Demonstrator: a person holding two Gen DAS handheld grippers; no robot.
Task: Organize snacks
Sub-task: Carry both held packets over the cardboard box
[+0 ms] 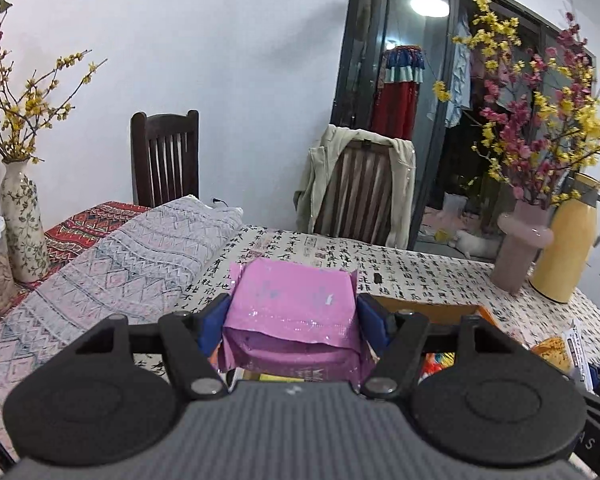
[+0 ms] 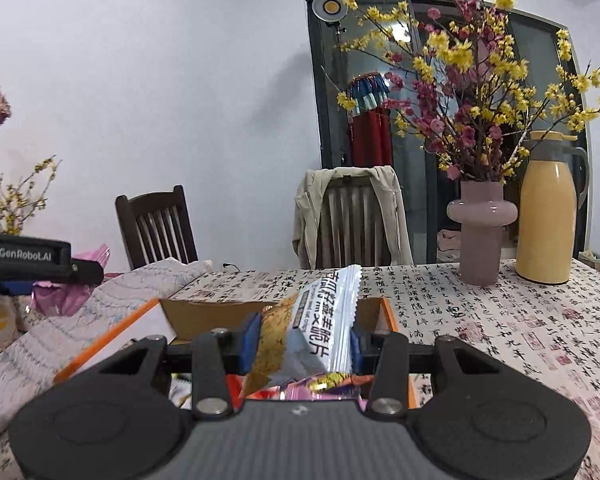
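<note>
— What does the left gripper [image 1: 292, 320] have?

— A glossy pink snack packet [image 1: 290, 312], pinched between the blue pads [image 1: 211, 322], one pad on each side. It is held up off the table [image 1: 440, 276], with the calligraphy-print tablecloth showing beyond it. From the right wrist view the same gripper [image 2: 86, 274] shows at the far left edge, a corner of pink wrapper poking out past it.

— And the right gripper [image 2: 300, 344]?

— Its jaws are pressed in on a white and gold snack packet [image 2: 312, 328] printed with dark characters. The packet stands nearly upright and tilts a little, its crimped top edge above the fingers.

— Where are the other snacks?

— Right under that packet sits an open cardboard box [image 2: 204, 314] with orange edges, flaps spread (more colourful wrappers lie inside, mostly hidden by the gripper body). The left wrist view catches only the box's rim [image 1: 428, 308] behind its right finger.

— What else is on the table?

— A pink vase [image 2: 482, 228] of yellow and magenta blossom branches stands just beside a yellow thermos jug [image 2: 550, 216] at the far right. A folded patterned cloth [image 1: 112, 264] lies on the left side, near a floral vase [image 1: 22, 224]. Two dark wooden chairs stand behind, one [image 1: 364, 196] draped with a beige jacket.
</note>
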